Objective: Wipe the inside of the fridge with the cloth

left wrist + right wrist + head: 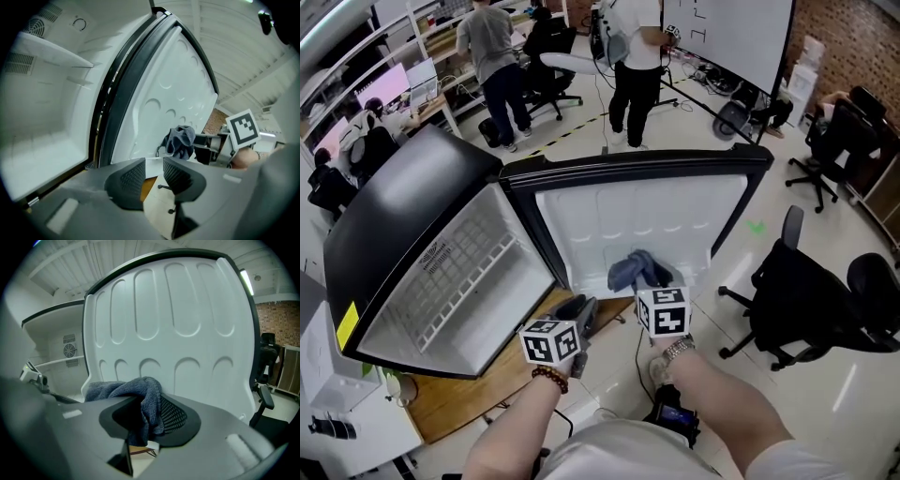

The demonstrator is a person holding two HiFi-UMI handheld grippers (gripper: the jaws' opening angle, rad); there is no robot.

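In the head view, one small black fridge stood with its door swung wide open. One wire shelf sat inside it. Two grippers reached out, the left gripper and the right gripper. One cloth was low down on the door's white inside. Only this view showed people and chairs behind.

In the left gripper view, the left jaws were spread apart with nothing between them. The cloth looked like a small bunch beside the door.

In the right gripper view, the right jaws pinched the cloth. It was blue-grey, fuzzy and crumpled, drooping over one jaw. It may have touched the door, but that was hard to tell. Only this view showed one round vent deep inside the fridge.
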